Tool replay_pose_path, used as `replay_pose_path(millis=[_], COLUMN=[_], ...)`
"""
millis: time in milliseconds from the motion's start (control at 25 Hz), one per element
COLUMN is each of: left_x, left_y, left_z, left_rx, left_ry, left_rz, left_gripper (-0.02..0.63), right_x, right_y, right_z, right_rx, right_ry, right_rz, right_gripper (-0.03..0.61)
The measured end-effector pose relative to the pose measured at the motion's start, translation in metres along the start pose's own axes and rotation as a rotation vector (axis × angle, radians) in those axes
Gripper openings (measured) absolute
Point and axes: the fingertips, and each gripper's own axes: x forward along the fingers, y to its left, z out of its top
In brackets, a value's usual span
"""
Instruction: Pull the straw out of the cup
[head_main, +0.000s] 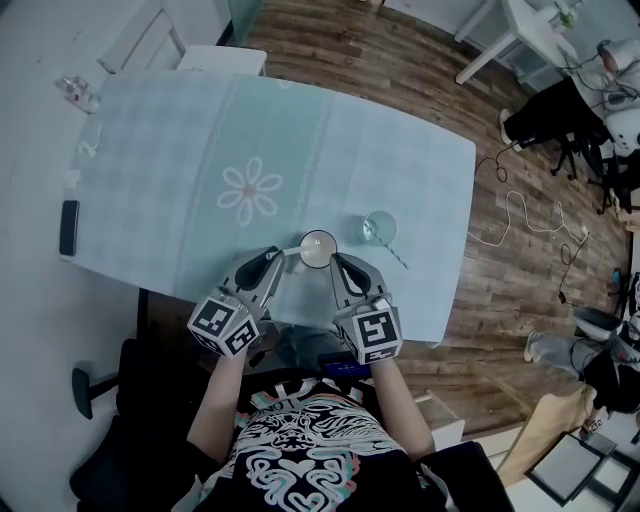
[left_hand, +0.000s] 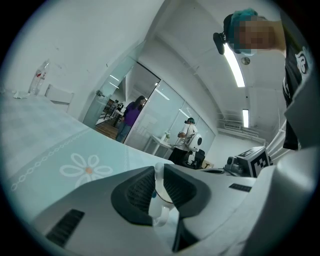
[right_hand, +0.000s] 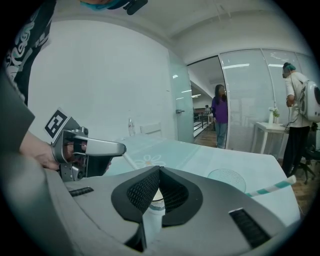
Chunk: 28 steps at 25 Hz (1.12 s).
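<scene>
L gripper (head_main: 275, 258) is pinching a white straw (right_hand: 128, 161), jaws nearly together. The straw is leaning out of the cup (head_main: 318, 250) at the near desk (head_main: 150, 180) edge. R gripper (head_main: 340, 262) is clamping narrow on the cup rim, I judge. Pull isn't done: lower end prob. inside. Beyond, a lid (head_main: 380, 228) and striped straw (head_main: 397, 257) are lying. No legible writing; far bottle (head_main: 75, 90) label is reading as blur.

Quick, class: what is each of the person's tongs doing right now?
Left tongs: closed on the white straw.
Right tongs: closed, tips beside the cup; nothing seen between them.
</scene>
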Motion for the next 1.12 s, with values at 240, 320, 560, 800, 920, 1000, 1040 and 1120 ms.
replay_pose_path(millis=[240, 320, 560, 800, 920, 1000, 1040, 1120], left_x=[-0.005, -0.006, -0.012, -0.017, -0.020, -0.022, -0.023, -0.026], left_y=[-0.002, -0.003, -0.004, -0.007, -0.008, -0.009, -0.009, -0.010], left_z=[0.005, 0.006, 0.009, 0.013, 0.015, 0.016, 0.017, 0.019], left_rx=[0.010, 0.012, 0.022, 0.031, 0.040, 0.044, 0.046, 0.050], left_ry=[-0.004, -0.007, -0.014, -0.025, -0.033, -0.039, -0.043, -0.050], left_rz=[0.005, 0.008, 0.012, 0.021, 0.027, 0.031, 0.033, 0.040], left_gripper=[0.055, 0.055, 0.054, 0.054, 0.054, 0.053, 0.054, 0.052], right_x=[-0.004, -0.006, -0.008, -0.013, -0.016, -0.017, -0.019, -0.021], right_y=[-0.003, -0.003, -0.001, 0.000, 0.000, 0.001, 0.002, 0.002], right_z=[0.008, 0.010, 0.014, 0.019, 0.020, 0.020, 0.021, 0.023], right_rx=[-0.003, -0.005, -0.004, 0.018, 0.025, 0.024, 0.022, 0.020], right_ry=[-0.024, -0.031, -0.044, -0.058, -0.068, -0.073, -0.075, -0.080], right_rz=[-0.016, -0.017, -0.017, -0.018, -0.029, -0.029, -0.029, -0.031], right_gripper=[0.017, 0.017, 0.017, 0.017, 0.017, 0.017, 0.017, 0.015])
